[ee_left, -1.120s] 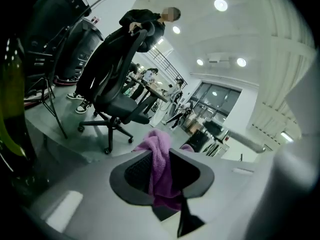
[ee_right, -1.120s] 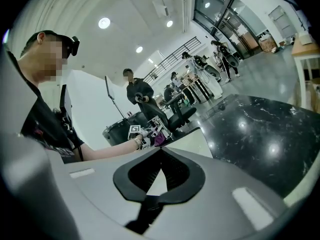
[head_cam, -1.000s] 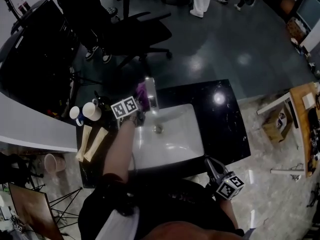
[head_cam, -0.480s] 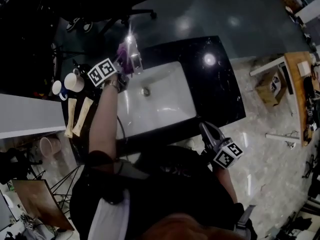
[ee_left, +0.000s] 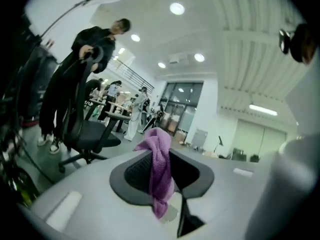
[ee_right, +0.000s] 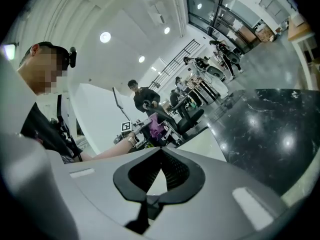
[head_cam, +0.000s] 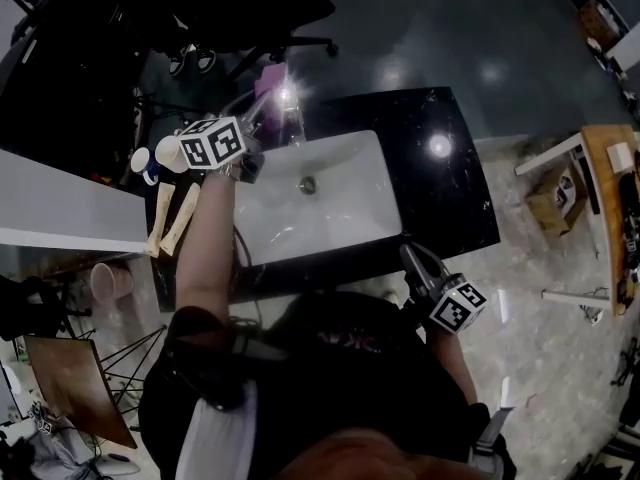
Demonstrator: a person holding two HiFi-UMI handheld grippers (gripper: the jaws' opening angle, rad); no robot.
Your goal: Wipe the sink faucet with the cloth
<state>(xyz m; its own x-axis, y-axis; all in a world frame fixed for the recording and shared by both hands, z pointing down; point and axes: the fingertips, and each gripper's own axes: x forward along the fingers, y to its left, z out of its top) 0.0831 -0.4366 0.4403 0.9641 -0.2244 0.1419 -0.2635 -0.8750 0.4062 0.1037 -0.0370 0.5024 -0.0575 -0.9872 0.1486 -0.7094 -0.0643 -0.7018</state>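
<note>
The left gripper point(ee_left: 161, 154) has its jaws closed partway on a purple cloth point(ee_left: 159, 176), pinching it; the cloth bunches past the jaw tips and hangs down between them. In the head view this gripper point(head_cam: 258, 118) is held at the back edge of the white sink point(head_cam: 335, 223), with the cloth point(head_cam: 270, 78) just behind the faucet point(head_cam: 288, 118). Glare on the faucet hides whether cloth and metal touch. The right gripper point(ee_right: 161, 153) has its jaws pressed together with nothing between them, and it sits point(head_cam: 413, 261) off the sink's front right corner, close to the person's body. The sink is set in a black bench point(head_cam: 450, 203). Left of the sink stand two cups point(head_cam: 160, 156), with two pale packets point(head_cam: 172, 218) just in front of them. Behind the sink, on the floor, stands an office chair point(head_cam: 270, 13)
</note>
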